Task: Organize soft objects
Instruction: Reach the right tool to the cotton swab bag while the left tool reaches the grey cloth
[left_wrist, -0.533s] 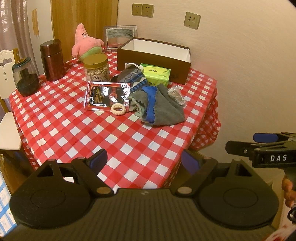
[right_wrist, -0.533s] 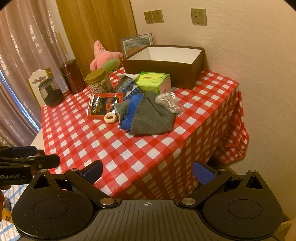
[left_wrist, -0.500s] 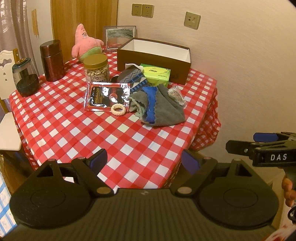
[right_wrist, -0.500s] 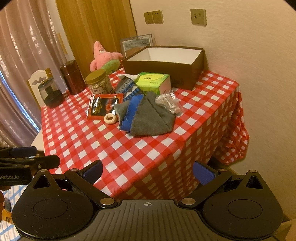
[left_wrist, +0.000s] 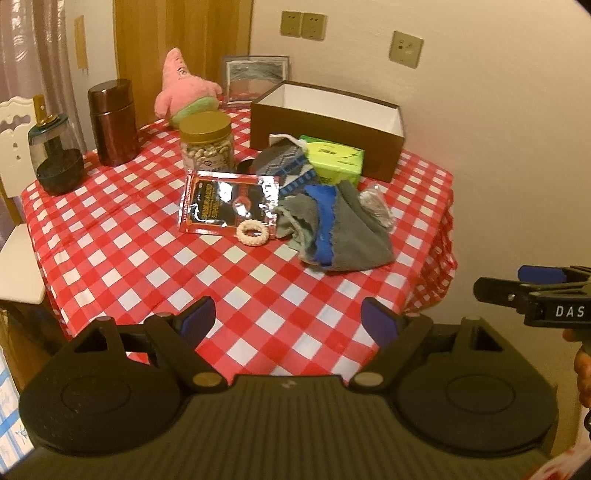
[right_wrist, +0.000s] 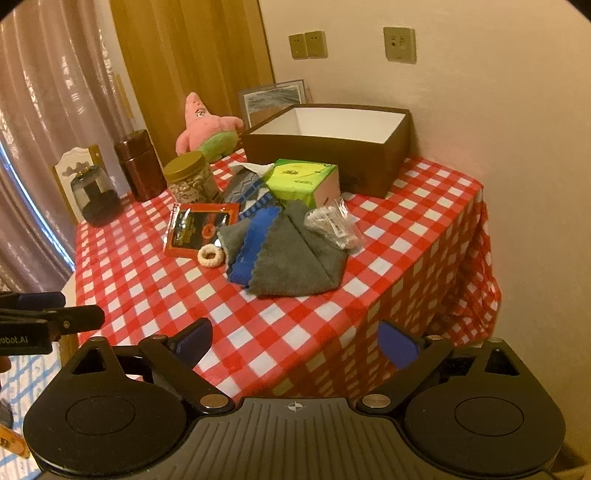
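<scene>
Cloths come first: the grey microfibre cloth (right_wrist: 295, 266) with the blue cloth (right_wrist: 255, 236) folded into it lies at the middle of the right wrist view, on the red checked tablecloth (right_wrist: 155, 273), touching the clear packet (right_wrist: 332, 225) at its upper right edge. The open brown box (right_wrist: 332, 144), in the upper right behind the green tissue pack (right_wrist: 303, 177), looks the likely place for soft things. Both grippers hang short of the table's near edge and hold nothing. The right gripper (right_wrist: 295, 345) has its jaws spread wide, having just been closing slightly with nothing between them; the left gripper (left_wrist: 284, 319) is likewise spread wide. A good pick would come down on the bunched ridge of the grey cloth, clear of the packet and the cream ring (right_wrist: 210, 255), and pinch both layers so the blue one lifts too. The pink starfish plush (right_wrist: 207, 129) and patterned sock (right_wrist: 247, 188) wait further back.
</scene>
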